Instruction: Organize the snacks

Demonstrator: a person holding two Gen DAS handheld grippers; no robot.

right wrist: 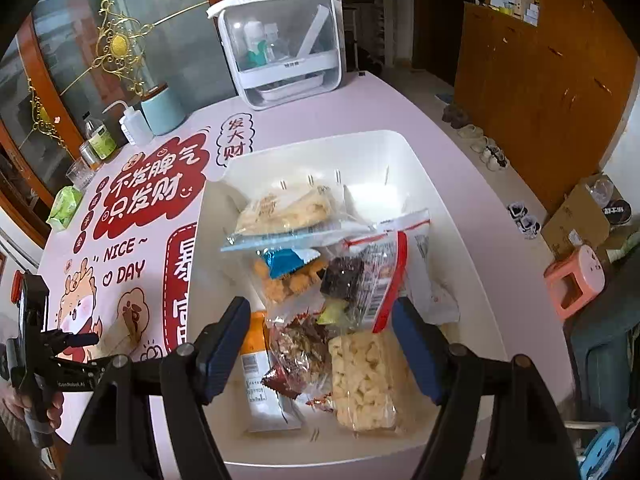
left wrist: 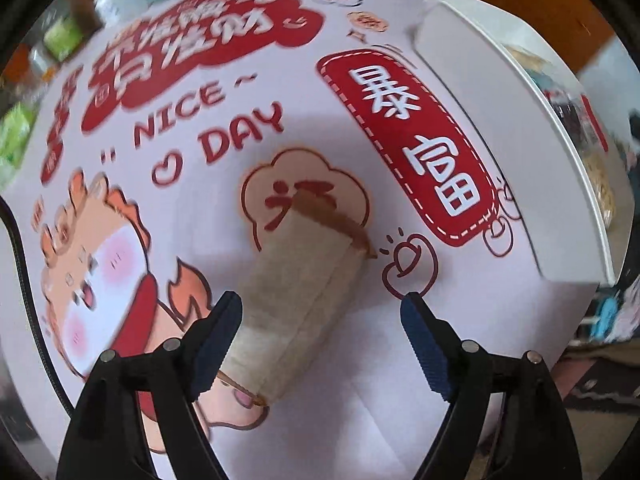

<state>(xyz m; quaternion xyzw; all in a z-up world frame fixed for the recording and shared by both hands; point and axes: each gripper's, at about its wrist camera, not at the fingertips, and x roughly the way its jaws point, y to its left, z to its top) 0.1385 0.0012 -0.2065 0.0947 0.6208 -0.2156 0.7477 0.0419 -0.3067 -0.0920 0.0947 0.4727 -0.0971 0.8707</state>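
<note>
Standing wide apart, the jaws of the left gripper (left wrist: 322,308) grip nothing; a pale wrapped snack bar (left wrist: 296,308) lies flat on the printed tablecloth (left wrist: 192,104) between and just ahead of them, nearer the left finger, its brown-edged end pointing away from the gripper. Whether that finger touches the bar cannot be told. Farther ahead and to the right of those jaws stands the white bin (left wrist: 492,92).

The right gripper (right wrist: 320,324) hangs over the same white bin (right wrist: 472,240) with its jaws likewise spread and empty. Directly under them lie a puffed rice bar (right wrist: 366,380), a clear pack with red-brown pieces (right wrist: 298,356) and an orange-and-white packet (right wrist: 256,364); beyond them are more bagged snacks (right wrist: 288,208). To the left of these jaws, the left gripper (right wrist: 80,340) hovers above the cloth.
</note>
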